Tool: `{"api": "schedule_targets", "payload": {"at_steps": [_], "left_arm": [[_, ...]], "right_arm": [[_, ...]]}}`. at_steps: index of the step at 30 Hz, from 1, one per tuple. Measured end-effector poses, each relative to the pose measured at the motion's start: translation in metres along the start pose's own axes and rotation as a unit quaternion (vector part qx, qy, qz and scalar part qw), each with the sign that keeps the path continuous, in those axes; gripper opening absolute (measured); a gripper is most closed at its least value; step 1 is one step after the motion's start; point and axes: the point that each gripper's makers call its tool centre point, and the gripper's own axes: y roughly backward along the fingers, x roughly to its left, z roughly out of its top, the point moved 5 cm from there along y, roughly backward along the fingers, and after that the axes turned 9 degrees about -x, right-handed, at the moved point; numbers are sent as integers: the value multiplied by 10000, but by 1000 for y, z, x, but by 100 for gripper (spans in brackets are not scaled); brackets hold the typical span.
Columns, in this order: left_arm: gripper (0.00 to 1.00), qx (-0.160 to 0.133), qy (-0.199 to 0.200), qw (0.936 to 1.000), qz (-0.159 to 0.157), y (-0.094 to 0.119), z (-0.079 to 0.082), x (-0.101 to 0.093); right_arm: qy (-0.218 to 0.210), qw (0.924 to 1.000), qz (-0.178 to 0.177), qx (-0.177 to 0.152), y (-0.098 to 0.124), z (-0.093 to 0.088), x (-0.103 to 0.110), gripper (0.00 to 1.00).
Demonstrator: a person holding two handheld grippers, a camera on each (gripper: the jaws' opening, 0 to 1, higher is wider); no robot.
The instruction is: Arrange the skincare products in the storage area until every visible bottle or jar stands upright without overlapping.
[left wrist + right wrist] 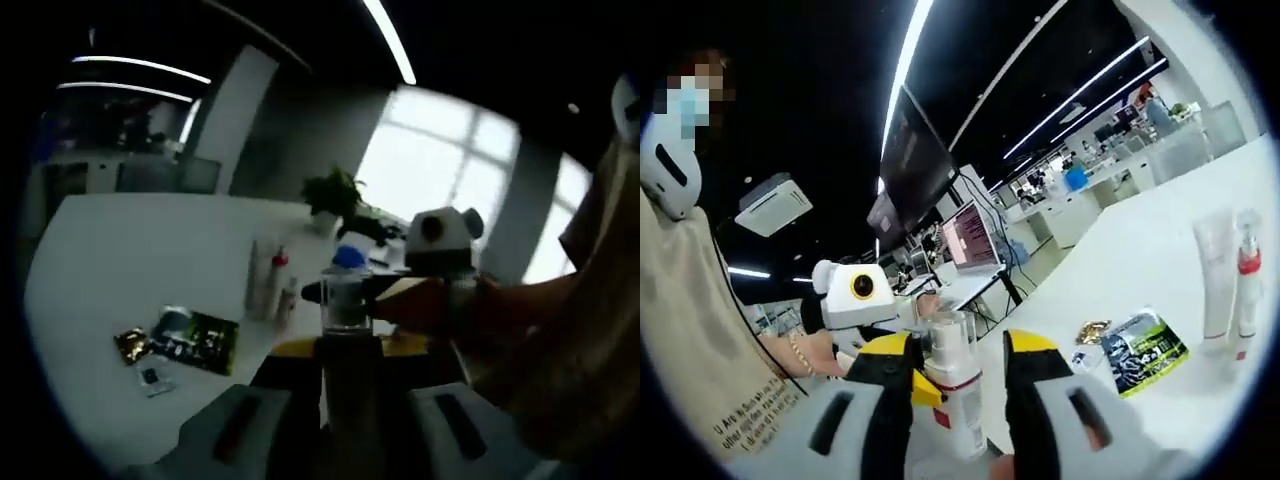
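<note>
A bottle (350, 385) with a clear cap (346, 300) stands between my left gripper (350, 350)'s yellow-tipped jaws, which are shut on its body. It looks dark against the window. In the right gripper view the bottle (960, 400) is white with a red band and sits between my right gripper (965, 345)'s jaws. It leans on the left jaw, and a gap shows at the other. On the white table (130, 260) a white tube (1215, 270) and a red-collared bottle (1245, 275) stand upright side by side.
A green-black packet (1145, 345), a gold sachet (1095, 328) and a small sachet (1085, 358) lie flat on the table. A potted plant (335, 195) stands at its far edge. A laptop (970, 235) and a monitor (910, 160) lie beyond. A person's beige sleeve (590, 330) is close.
</note>
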Motion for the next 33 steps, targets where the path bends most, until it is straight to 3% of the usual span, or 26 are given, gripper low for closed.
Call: {"api": "schedule_targets", "payload": {"at_steps": [22,28,31,33], "left_arm": [[16,269,-392,9989,17,-14,-7,0],[17,297,-715,9970,-83,-21,-10,-2],[17,613,-1089,9921,-53,-23,-18,1],[18,647,-1162,9911,-6,-25,-21,3]], "right_arm": [[392,9988,-282,121,11,0,-3,21],[858,9952,-386,259,15,1,-2,21],[946,9945,-424,163,15,8,-1,21],[1017,9938,-434,127,14,13,-1,21]]}}
